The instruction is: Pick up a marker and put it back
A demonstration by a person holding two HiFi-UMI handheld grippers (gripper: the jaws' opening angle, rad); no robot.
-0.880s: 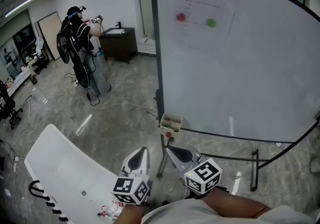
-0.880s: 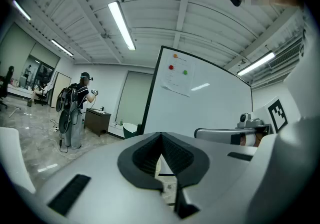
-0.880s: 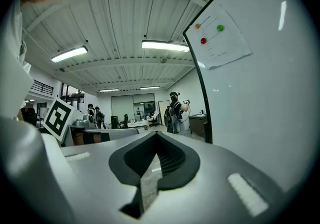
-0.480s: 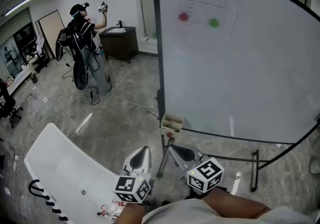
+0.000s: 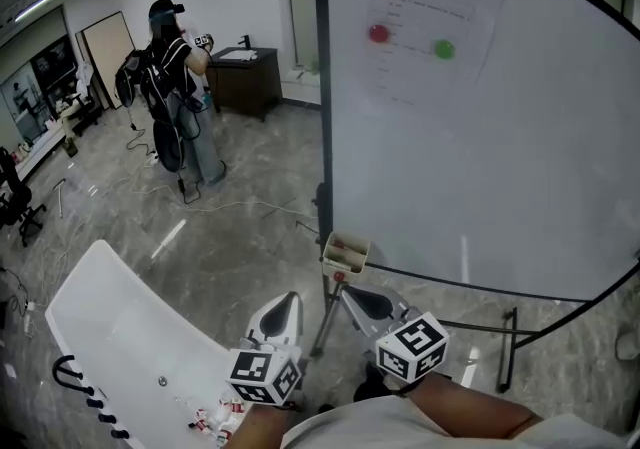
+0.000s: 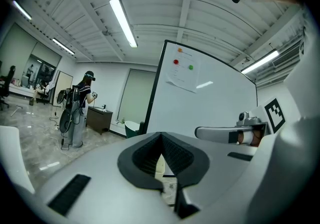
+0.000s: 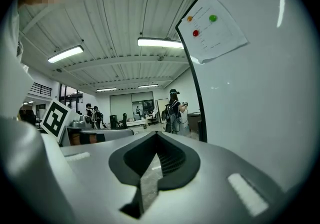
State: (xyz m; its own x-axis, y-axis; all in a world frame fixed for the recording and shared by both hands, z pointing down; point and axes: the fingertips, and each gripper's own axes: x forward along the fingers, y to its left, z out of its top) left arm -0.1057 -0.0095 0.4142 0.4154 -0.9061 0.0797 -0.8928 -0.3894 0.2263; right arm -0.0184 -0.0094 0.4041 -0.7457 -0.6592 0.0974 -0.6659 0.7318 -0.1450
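Observation:
A small beige holder box hangs at the lower left corner of the big whiteboard; I cannot make out a marker in it. My left gripper and right gripper are held side by side just below that box, pointing up toward it. Both are shut, with nothing between the jaws. In the left gripper view the left gripper has its pads together, and the whiteboard stands ahead. The right gripper looks the same in its own view, with the whiteboard close on its right.
A long white table runs along the lower left, with small items at its near end. The whiteboard's stand legs reach over the floor at the right. A person with a backpack stands far off by a dark cabinet, with cables on the floor.
Both grippers have stayed about where they were, still shut. The head view has shifted slightly. The far person raised an arm, then lowered it and turned.

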